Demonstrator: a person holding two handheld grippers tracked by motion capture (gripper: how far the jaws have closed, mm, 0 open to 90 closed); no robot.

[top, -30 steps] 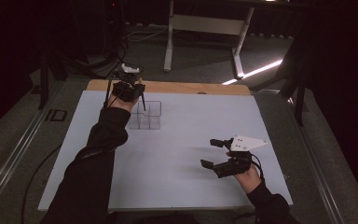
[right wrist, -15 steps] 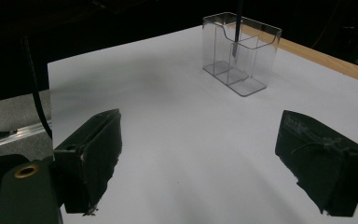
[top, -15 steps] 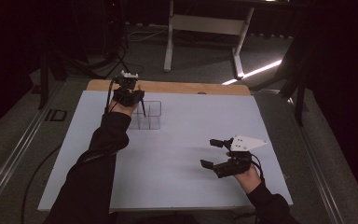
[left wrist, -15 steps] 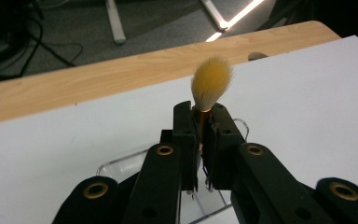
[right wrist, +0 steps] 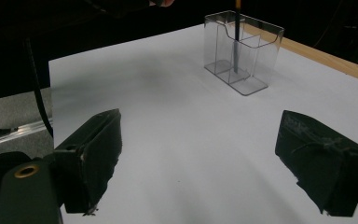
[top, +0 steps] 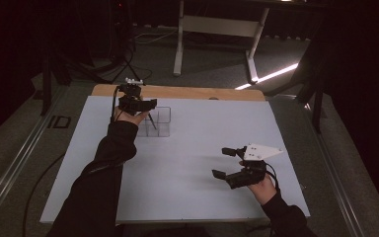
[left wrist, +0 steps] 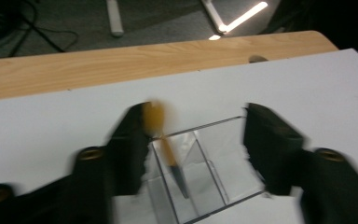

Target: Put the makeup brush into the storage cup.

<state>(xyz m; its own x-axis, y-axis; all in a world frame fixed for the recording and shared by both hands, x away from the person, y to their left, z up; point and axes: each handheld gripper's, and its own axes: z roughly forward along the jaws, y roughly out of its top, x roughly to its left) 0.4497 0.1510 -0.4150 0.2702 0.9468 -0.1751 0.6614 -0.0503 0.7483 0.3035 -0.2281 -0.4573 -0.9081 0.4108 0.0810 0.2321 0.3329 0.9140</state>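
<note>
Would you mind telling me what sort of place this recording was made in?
Probably a lab or workshop set up for recording: a white board on a wooden-edged table, dark surroundings, a grey floor with cables, and the white metal legs of another stand behind.

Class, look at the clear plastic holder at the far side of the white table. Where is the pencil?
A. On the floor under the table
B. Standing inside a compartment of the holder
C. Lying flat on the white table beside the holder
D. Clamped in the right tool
B: the pencil stands inside the clear holder, its dark tip down in a compartment, and the left tool above it has just been opening, no longer clamping it.
</note>
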